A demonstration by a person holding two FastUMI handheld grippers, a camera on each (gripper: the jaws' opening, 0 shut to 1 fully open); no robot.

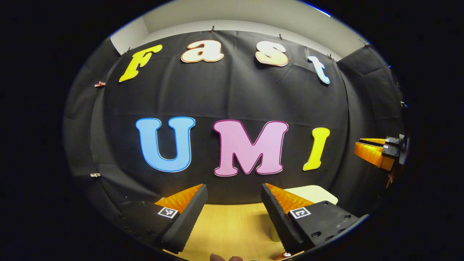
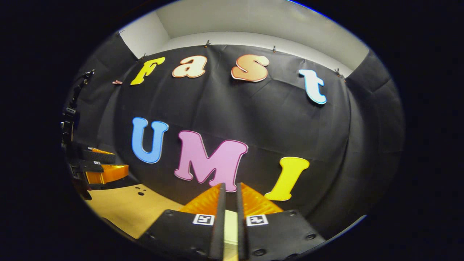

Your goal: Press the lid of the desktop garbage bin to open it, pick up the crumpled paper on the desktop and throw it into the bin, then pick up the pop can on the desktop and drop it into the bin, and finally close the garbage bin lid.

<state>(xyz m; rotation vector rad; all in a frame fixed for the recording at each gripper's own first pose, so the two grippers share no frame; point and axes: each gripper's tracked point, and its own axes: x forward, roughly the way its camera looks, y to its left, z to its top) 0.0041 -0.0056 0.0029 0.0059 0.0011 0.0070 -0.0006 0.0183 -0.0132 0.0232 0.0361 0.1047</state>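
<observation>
Black cloth wall [image 1: 232, 98] is taking up most of both views, w/ a pale wall and ceiling strip showing along the top and a wooden desktop [image 1: 232, 224] lying at the bottom.

Left gripper view: left gripper [image 1: 235, 201] is sitting at bottom centre, fingers spread wide apart, released, nothing between them, nothing touching the pads. Bare wood is showing through the gap. A pale cream rounded shape [image 1: 319, 194] is peeking out just behind the right-hand finger, lower right of frame, resting on the desktop; prob. the garbage bin, but too much is hidden to tell, and lid state can't be read. At the far right edge, mid-height, the right gripper [image 1: 362, 145] is showing side-on, well apart from the left one.

Right gripper view: right gripper [image 2: 230, 192] is at bottom centre, fingers nearly together, only a thin slit left between them. A pale strip is showing through that slit low down; can't tell if it's an object or surface behind, and nothing appears to be pinched. At the left edge, lower-middle of frame, the left gripper [image 2: 119, 163] is hovering over the desktop [image 2: 130, 206], w/ a few small dark holes in the wood just to its right.
</observation>
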